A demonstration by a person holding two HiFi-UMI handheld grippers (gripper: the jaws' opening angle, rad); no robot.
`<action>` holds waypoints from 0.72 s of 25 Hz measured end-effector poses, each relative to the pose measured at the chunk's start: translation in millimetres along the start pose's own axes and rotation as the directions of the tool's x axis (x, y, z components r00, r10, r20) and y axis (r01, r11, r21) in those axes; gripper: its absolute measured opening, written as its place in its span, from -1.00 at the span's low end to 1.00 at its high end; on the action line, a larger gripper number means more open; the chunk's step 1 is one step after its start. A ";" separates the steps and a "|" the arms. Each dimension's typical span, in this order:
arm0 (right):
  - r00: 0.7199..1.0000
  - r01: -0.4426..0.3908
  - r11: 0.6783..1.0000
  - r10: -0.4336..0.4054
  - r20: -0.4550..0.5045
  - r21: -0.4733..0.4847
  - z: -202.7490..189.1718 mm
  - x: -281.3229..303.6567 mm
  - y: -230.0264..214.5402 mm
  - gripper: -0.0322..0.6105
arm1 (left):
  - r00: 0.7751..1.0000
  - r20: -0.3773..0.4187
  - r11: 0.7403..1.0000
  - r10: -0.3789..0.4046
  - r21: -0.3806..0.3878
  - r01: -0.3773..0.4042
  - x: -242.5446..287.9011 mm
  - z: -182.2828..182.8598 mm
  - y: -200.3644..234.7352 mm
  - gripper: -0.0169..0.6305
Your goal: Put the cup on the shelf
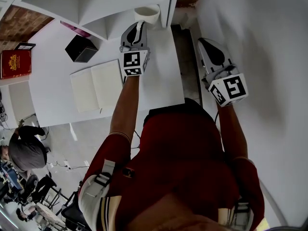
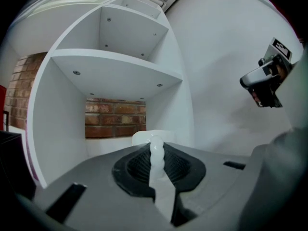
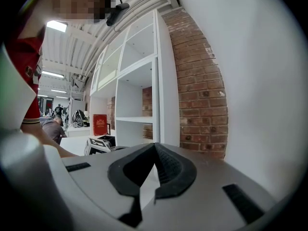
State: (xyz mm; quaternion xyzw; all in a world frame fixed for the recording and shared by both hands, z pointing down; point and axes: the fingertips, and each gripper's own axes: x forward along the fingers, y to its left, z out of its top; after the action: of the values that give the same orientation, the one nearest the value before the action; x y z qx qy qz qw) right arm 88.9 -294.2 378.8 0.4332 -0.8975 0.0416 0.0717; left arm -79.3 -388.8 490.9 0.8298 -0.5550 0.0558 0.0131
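White cup [image 1: 147, 14], upright, hangs from the left claw [image 1: 138, 29], whose jaws are clamped on its handle; in the left gripper view the handle [image 2: 156, 153] stands pinched between the dark pads, with the cup's body just beyond them. The cup is at the mouth of the bottom compartment of the white shelf [image 2: 115, 71], close to the compartment's right upright. I cannot tell whether its base touches the board. The claw points almost level, straight into the opening, so I judge the coming move to be forward and slightly down, with open room to the left and a brick back behind. The right claw [image 3: 154, 150] is closed on nothing and held beside the white wall [image 1: 260, 57], well apart. An open notebook [image 1: 96, 88] lies on the counter [image 1: 159, 71]
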 end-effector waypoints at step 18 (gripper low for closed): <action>1.000 -0.010 1.000 0.010 -0.010 0.022 -4.9 12.1 0.9 -0.91 | 0.998 -0.053 1.000 -0.028 -0.013 0.027 13.1 -11.9 6.3 -0.81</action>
State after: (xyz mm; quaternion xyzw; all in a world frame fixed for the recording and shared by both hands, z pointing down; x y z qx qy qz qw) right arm 81.2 -302.3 385.6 0.4294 -0.8987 0.0539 0.0713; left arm -81.1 -402.3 504.0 0.8356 -0.5433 0.0744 0.0335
